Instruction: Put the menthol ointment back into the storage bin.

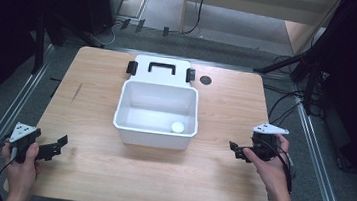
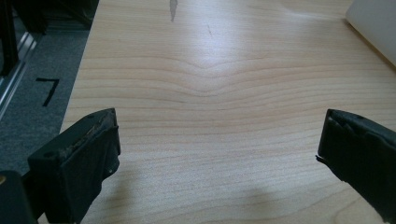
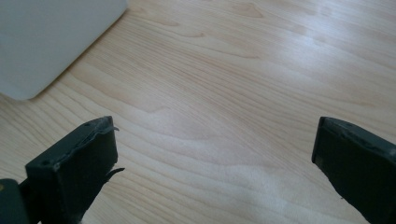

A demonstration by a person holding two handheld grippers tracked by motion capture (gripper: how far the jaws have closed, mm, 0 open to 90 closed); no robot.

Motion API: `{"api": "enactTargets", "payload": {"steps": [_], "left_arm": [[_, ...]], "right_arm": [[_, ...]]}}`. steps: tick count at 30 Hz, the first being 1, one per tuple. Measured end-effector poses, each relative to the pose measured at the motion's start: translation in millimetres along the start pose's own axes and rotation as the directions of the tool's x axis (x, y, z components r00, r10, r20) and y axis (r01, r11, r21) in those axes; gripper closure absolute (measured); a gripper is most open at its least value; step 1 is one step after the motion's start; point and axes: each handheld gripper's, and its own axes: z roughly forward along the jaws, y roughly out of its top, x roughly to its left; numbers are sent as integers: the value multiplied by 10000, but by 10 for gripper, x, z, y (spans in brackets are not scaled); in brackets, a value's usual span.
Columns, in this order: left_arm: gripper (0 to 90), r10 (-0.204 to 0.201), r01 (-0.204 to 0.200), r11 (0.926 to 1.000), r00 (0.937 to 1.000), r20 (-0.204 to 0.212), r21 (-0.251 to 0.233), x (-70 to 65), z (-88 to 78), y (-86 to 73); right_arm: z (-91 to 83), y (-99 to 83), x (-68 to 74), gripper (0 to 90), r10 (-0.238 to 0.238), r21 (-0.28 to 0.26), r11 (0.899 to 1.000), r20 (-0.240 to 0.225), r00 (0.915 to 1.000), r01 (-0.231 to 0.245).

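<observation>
At a pale wooden table (image 1: 208, 179), I hold a two-jaw gripper in each hand, both resting low over the board on either side of a white bin (image 1: 157, 114). My left gripper (image 1: 59, 145) sits near the table's near-left corner, jaws pointing toward the middle; in the left gripper view its black jaws stand wide apart with only bare wood grain between them, and a sliver of the bin's wall shows at the upper right edge. My right gripper (image 1: 234, 149) lies on the near-right part of the table, its jaws aimed toward the bin; in the right gripper view they gape just as wide, nothing held, the bin's rounded corner (image 3: 42, 46) near but apart from them at upper left. The bin stands open in the table's centre, its lid (image 1: 161, 70) (white, with a black handle and two black latches) lying flat behind it, touching its far rim. Inside, a small white round cap (image 1: 177, 127) rests on the bin's floor by the near-right corner. A dark round mark (image 1: 205, 80) lies on the wood just right of the lid.
</observation>
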Motion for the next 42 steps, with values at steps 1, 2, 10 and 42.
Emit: {"api": "enactTargets", "payload": {"steps": [1,2,10,42], "left_arm": [[0,1,-1,10000,10000,-4,-1,0,0,0],[0,1,-1,10000,10000,-8,-3,-1,0,0],[0,28,-28,10000,10000,-46,-6,-4,-1,-1],[0,-8,6,9999,9999,-136,-141,-10,-6,-5]], "right_arm": [[-1,-45,-7,7,78,-115,9999,56,10000,-77],[-5,-89,-13,7,197,-243,9995,146,9997,-194],[-47,-374,-137,6,1173,-1360,9848,595,9913,-1084],[-363,-1104,-134,7,2018,-3029,9425,1779,9631,-1415]]}}
